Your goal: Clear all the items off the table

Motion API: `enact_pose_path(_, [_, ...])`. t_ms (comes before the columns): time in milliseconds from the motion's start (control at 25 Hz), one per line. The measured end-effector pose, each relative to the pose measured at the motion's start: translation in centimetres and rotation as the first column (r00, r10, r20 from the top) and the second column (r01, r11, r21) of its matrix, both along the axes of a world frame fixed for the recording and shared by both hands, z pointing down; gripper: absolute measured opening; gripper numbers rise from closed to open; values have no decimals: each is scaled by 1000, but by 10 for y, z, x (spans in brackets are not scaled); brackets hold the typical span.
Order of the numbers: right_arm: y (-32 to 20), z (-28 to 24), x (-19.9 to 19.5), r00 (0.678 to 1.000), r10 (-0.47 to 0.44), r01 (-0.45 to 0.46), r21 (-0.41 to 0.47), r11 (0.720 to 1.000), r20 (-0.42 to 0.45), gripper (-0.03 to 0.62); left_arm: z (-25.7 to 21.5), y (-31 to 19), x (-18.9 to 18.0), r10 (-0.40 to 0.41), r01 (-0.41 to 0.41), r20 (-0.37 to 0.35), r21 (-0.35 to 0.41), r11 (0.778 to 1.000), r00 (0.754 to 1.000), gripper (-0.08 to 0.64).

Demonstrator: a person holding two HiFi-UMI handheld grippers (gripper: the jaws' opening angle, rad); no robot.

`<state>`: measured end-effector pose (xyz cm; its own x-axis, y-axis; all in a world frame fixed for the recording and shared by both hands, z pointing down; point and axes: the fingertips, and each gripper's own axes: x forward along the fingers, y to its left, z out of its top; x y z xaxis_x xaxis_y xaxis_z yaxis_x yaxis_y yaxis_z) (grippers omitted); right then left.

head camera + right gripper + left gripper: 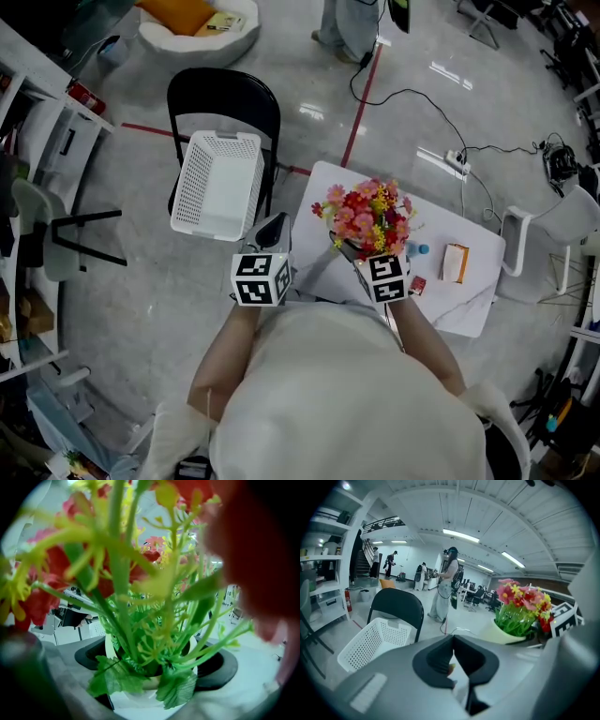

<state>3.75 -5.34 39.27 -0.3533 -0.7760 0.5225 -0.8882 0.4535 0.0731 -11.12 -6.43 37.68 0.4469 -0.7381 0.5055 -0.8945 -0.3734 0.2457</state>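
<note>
upper left: white basket on the chair looks empty, so i judge nothing is cleared yet | left gripper jaws together, holding nothing | centre: your right gripper clamps the flower pot above the table's left end | right: orange box, small blue item and small red item are left for you

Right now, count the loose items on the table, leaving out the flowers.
3: an orange box near the right end, a small blue thing just left of it, a small red thing nearer you. The flowers may hide others.
</note>
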Motion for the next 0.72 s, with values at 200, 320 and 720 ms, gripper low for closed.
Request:
enact_pose_path(200, [-13,0,-35,1000,3,-3,-6,1000,-4,560,-2,-15,-40,-15,15,-12,2,1000,1000,9])
enact_pose_path(320, [-22,0,-59,1000,-9,9,-7,1000,1,560,-1,-21,-68,-39,39,-13,3,999,999,9])
enact_pose_path(720, [-60,2,-150,997,-75,75,-12,997,16,560,9,-38,-164,-136,136,-24,-23,990,990,9])
